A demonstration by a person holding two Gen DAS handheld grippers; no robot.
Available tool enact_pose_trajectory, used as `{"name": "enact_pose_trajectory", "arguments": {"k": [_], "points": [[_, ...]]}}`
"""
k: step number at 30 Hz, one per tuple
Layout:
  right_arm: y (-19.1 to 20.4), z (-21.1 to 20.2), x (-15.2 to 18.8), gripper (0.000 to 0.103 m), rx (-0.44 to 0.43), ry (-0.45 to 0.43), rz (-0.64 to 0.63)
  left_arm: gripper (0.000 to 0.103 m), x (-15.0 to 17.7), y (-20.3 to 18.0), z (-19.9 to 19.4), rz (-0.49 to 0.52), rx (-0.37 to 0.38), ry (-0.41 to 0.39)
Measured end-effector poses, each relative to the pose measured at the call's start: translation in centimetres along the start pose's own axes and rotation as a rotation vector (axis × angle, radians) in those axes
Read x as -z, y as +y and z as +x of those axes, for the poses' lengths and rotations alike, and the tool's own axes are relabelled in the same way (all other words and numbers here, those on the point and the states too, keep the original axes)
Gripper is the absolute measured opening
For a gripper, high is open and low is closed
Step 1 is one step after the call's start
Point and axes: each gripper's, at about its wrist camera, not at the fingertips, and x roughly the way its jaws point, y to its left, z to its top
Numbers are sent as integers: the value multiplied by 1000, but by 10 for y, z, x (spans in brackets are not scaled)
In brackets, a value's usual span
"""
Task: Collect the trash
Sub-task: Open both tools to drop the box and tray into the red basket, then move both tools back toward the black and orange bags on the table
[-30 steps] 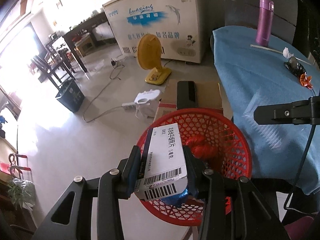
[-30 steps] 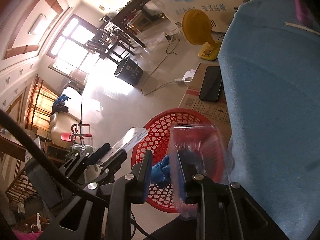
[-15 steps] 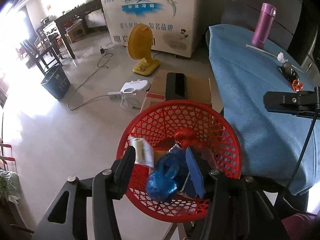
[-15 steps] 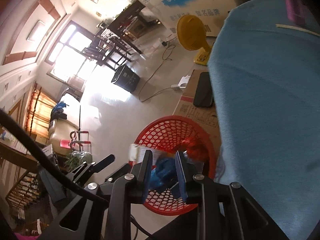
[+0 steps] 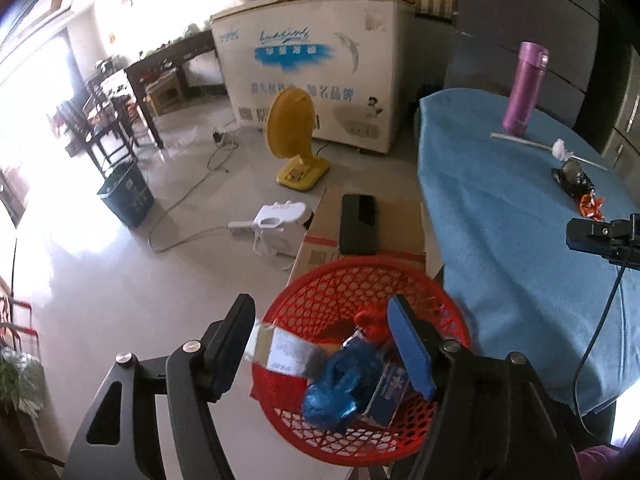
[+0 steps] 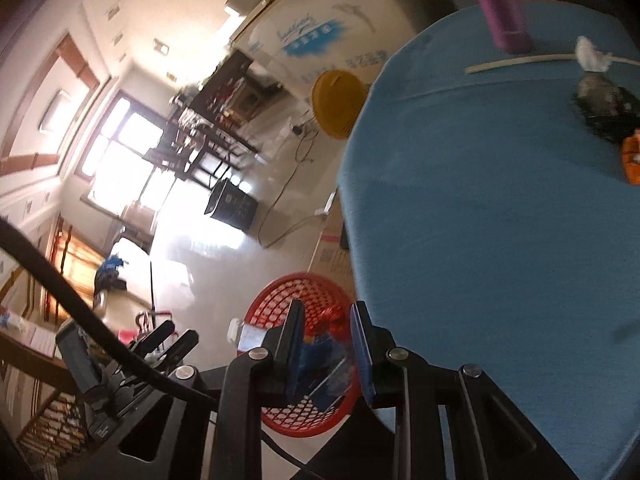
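Left tool [image 5: 320,344] is held above the red basket [image 5: 452,320], jaws opening, nothing gripped. White box [image 5: 288,354] and blue wad [image 5: 340,384] lie inside the basket. Right tool [image 6: 326,350] is closed, empty. Beyond the basket, wrappers [image 5: 576,178] remain on the blue table [image 5: 500,220].

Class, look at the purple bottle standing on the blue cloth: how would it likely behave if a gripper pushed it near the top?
The purple bottle is tall and narrow on a small base, so a high push would probably tip it. Once down, its round body would likely roll, maybe toward the straw beside it. Its smooth wall looks rigid, possibly slippery; its weight cannot be judged.
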Motion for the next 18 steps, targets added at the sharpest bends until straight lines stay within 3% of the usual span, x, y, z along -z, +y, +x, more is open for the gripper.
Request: {"name": "enact_pose_trajectory", "arguments": {"k": [9, 18], "points": [[-32, -60, -6, 27, 23, -140, 64, 76, -36, -73, -26, 179, -37, -123], [-71, -126, 2, 27, 51, -272, 146, 77, -57, -142, -56, 317, 1, -222]]}}
